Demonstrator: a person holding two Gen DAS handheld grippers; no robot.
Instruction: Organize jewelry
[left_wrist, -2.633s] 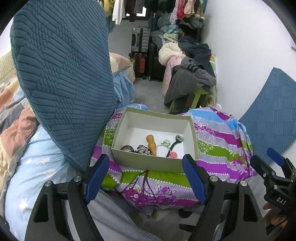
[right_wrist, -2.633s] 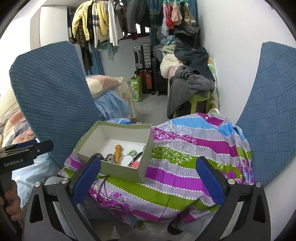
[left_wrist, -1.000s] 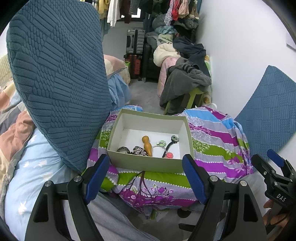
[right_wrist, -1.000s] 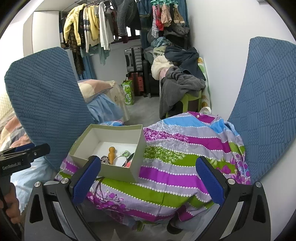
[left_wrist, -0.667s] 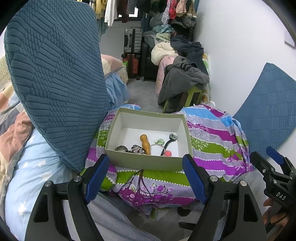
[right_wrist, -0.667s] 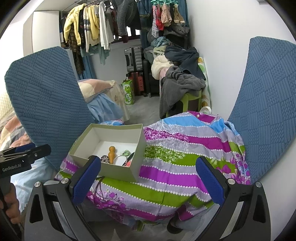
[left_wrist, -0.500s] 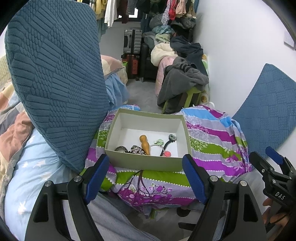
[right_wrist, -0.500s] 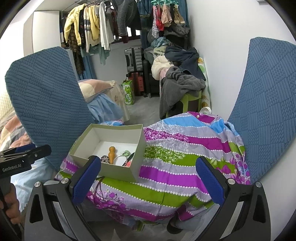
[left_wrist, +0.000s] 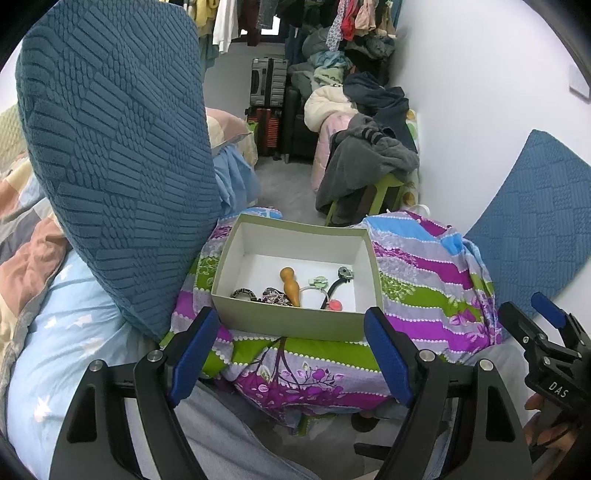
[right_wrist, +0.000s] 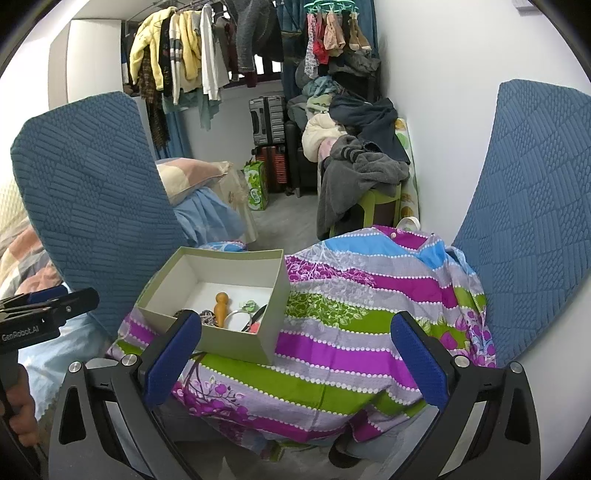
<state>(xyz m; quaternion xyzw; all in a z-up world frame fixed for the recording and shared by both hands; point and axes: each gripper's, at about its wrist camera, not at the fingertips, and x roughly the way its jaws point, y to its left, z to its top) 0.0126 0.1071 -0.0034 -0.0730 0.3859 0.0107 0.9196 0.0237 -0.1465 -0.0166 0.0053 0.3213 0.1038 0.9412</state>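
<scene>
An open grey-green cardboard box (left_wrist: 295, 320) sits on a striped purple, green and blue cloth (left_wrist: 436, 291). Inside lie several jewelry pieces: a wooden peg-shaped piece (left_wrist: 290, 281), a dark bracelet (left_wrist: 243, 294), a beaded piece (left_wrist: 275, 297), a thin ring bangle (left_wrist: 314, 291) and a black piece with a pink end (left_wrist: 334, 293). My left gripper (left_wrist: 291, 345) is open and empty, just in front of the box. My right gripper (right_wrist: 295, 349) is open and empty, over the cloth to the right of the box (right_wrist: 236, 339); the wooden piece (right_wrist: 221, 303) shows there too.
A tall blue textured cushion (left_wrist: 118, 147) stands left of the box, another (right_wrist: 532, 206) leans on the right wall. A bed with light blue bedding (left_wrist: 55, 332) is at the left. Piled clothes on a green stool (right_wrist: 369, 173) and suitcases (right_wrist: 267, 122) stand behind.
Both grippers have drawn back slightly from the box, which now looks a little smaller and farther. Both stay open. The jewelry in the box has not moved.
</scene>
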